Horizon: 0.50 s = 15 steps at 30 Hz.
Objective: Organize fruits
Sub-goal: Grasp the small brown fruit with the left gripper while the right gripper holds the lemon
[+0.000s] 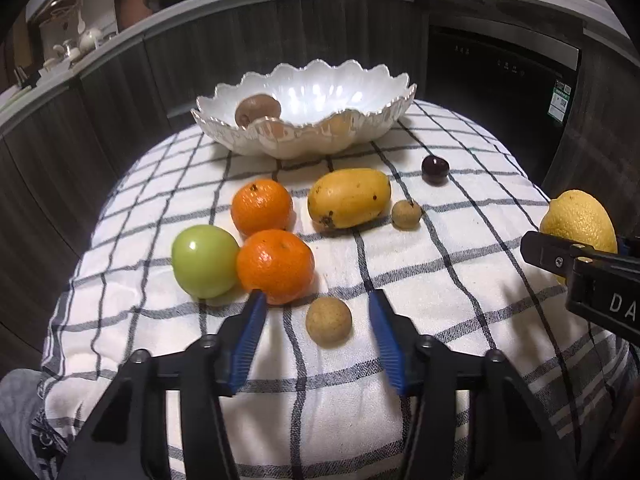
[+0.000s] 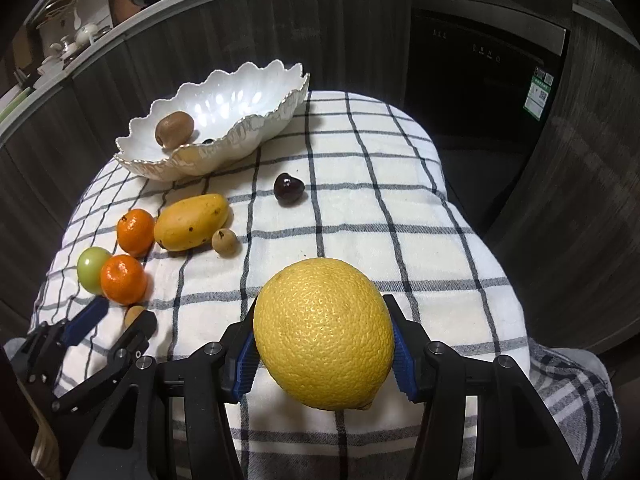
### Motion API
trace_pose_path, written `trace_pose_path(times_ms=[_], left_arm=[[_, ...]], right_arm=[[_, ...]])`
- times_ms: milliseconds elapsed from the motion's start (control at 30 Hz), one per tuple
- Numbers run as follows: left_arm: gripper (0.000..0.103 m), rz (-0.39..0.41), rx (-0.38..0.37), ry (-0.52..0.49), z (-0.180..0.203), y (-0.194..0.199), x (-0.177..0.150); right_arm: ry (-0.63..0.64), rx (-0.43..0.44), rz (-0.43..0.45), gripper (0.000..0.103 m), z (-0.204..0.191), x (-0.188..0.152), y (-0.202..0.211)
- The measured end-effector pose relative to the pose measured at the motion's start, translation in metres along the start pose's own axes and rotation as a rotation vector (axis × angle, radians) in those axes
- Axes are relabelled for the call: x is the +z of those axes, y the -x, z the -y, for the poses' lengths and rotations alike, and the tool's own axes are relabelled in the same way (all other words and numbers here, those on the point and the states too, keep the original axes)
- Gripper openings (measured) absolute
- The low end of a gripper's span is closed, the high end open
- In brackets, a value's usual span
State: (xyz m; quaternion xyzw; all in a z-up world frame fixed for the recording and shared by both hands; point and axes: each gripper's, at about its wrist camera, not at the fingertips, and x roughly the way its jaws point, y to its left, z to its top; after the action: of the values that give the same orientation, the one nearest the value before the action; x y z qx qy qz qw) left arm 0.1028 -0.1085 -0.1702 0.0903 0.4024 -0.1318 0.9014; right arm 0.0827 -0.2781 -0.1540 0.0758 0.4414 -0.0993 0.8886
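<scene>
Starting on the left, a green apple (image 1: 205, 261) is sitting against one of two oranges (image 1: 275, 266), with the other orange (image 1: 262, 207) just behind. The left gripper (image 1: 316, 303) is hanging wide open around a small brown fruit (image 1: 328, 321), its blue pads not touching it. Past that, a mango (image 1: 349, 197) is lying on the checked cloth (image 1: 460, 280) beside another little brown fruit (image 1: 406, 214), and a dark cherry (image 1: 435, 169) is sitting apart. The scalloped white bowl (image 1: 372, 120) at the back is holding a kiwi (image 1: 257, 109) (something else is in there, can't tell what). On the right, the right gripper (image 2: 323, 322) is squeezing a big lemon (image 2: 323, 334) between its pads above the cloth.
</scene>
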Motion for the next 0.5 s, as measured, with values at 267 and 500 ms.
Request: trace_pose_path(times_ms=[267, 500], left_arm=[[0.032, -0.034, -0.01, 0.004, 0.001, -0.008, -0.002], [0.025, -0.054, -0.023, -0.011, 0.004, -0.011, -0.004]], right_arm=[[0.0, 0.006, -0.016, 0.056, -0.002, -0.001, -0.005], [0.0, 0.008, -0.018, 0.056, -0.002, -0.001, -0.006]])
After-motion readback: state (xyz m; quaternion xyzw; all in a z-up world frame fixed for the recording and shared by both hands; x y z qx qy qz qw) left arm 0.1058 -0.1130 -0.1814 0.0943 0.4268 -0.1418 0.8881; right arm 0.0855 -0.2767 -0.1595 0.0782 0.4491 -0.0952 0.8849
